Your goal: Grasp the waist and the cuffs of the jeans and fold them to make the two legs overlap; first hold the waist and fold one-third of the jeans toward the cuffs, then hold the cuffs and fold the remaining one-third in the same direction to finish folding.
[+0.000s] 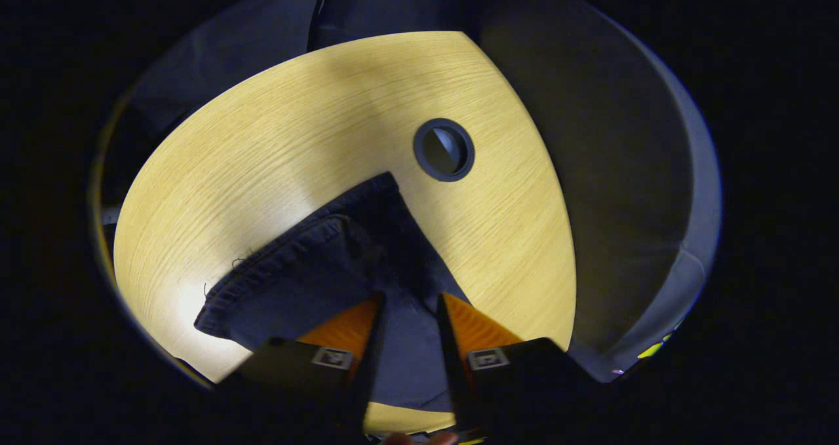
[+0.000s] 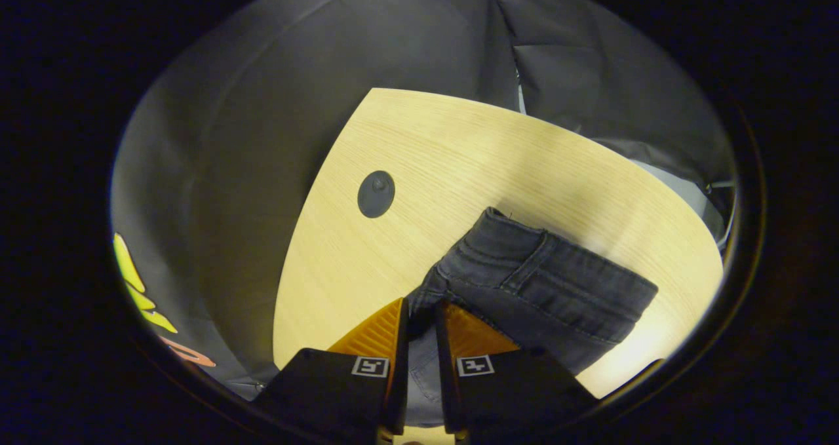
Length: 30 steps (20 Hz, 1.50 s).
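Dark denim jeans (image 2: 544, 281) lie on the pale wooden bench (image 2: 459, 163).
Left claw (image 1: 409, 307) pinches a cuff; right claw (image 2: 421, 314) clamps the waist.

The left gripper (image 1: 409, 307) points down over the near part of the tabletop (image 1: 275, 143), its two fingers set apart with dark cloth of the jeans (image 1: 308, 274) between them; whether they press on it cannot be told. The right gripper (image 2: 419, 317) also tilts downward near the tabletop's near edge, its fingers drawn close together, pinching the jeans at the waist end.
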Available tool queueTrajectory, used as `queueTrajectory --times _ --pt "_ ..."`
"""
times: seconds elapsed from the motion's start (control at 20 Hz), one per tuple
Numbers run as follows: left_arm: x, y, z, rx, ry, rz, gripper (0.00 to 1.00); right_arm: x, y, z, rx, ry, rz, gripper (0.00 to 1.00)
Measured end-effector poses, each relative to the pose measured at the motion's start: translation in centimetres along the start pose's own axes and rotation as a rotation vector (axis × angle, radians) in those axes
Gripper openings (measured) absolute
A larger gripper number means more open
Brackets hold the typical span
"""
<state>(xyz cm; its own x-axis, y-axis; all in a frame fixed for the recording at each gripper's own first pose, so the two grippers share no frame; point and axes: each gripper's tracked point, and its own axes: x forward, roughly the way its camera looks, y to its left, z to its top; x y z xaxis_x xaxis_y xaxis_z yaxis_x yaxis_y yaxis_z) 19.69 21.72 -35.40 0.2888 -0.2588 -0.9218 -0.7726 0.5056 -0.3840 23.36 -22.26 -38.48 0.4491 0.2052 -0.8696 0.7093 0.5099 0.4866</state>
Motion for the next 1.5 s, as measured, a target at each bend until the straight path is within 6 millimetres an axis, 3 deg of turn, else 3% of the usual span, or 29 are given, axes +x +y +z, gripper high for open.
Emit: queueTrajectory --times 0.05,0.1,0.15,0.25,0.3,0.35,0.4,0.45,0.5,0.6,0.75,1.0,1.1,1.15,1.3,1.4,1.5 --pt "-0.2 -0.2 0.0 0.005 -0.004 -0.011 0.89 0.0 0.0 -0.1 -0.01 -0.004 0.002 0.32" --pt "-0.3 -0.7 -0.4 0.012 -0.01 -0.016 0.82 -0.3 0.2 -0.1 -0.026 -0.015 0.004 0.31" --pt "-0.8 -0.7 0.1 0.018 -0.022 -0.018 1.0 -0.5 0.2 0.0 -0.049 -0.026 0.006 0.41" --pt "-2.3 -1.2 0.6 0.036 -0.053 -0.036 0.98 -1.6 0.4 0.4 -0.089 -0.076 0.008 0.46" --pt "-3.1 -1.7 0.5 0.052 -0.064 -0.047 1.0 -2.2 0.7 1.0 -0.102 -0.106 0.017 0.73" --pt "-5.0 -1.1 1.8 0.081 -0.082 -0.057 0.98 -2.8 1.1 1.1 -0.116 -0.132 0.036 1.0" --pt "-6.2 -1.0 2.2 0.123 -0.109 -0.06 0.98 -3.6 1.0 1.8 -0.13 -0.143 0.037 1.0" --pt "-7.5 -0.5 2.6 0.174 -0.142 -0.054 0.98 -4.4 0.9 1.6 -0.149 -0.147 0.041 0.93" --pt "-8.5 -0.6 2.6 0.229 -0.181 -0.048 0.98 -4.8 1.1 1.2 -0.171 -0.147 0.051 0.99" --pt "-10.7 -0.8 2.0 0.34 -0.262 -0.049 0.98 -7.3 1.1 0.1 -0.258 -0.175 0.063 0.99" --pt "-14.6 -1.8 -0.5 0.521 -0.419 -0.085 0.98 -12.3 0.1 -1.6 -0.463 -0.276 0.074 0.98" --pt "-21.7 -3.0 -7.5 0.788 -0.777 -0.147 0.98 -21.3 -1.2 -4.0 -0.756 -0.56 0.133 0.98" --pt "-24.0 -2.7 -11.2 0.851 -0.883 -0.168 0.98 -23.1 -2.5 -5.9 -0.828 -0.626 0.125 0.95" --pt "-25.2 -2.6 -12.9 0.874 -0.936 -0.174 0.98 -24.1 -3.4 -7.1 -0.854 -0.642 0.122 0.98" --pt "-27.9 -2.9 -17.7 0.942 -1.098 -0.216 0.98 -24.0 -6.1 -9.9 -0.875 -0.611 0.121 0.98" --pt "-28.7 -2.7 -20.5 0.991 -1.147 -0.2 0.98 -22.6 -9.0 -10.1 -0.837 -0.583 0.092 0.98" --pt "-28.4 -3.2 -22.8 1.006 -1.14 -0.214 0.98 -20.8 -10.6 -9.5 -0.772 -0.561 0.079 0.98"
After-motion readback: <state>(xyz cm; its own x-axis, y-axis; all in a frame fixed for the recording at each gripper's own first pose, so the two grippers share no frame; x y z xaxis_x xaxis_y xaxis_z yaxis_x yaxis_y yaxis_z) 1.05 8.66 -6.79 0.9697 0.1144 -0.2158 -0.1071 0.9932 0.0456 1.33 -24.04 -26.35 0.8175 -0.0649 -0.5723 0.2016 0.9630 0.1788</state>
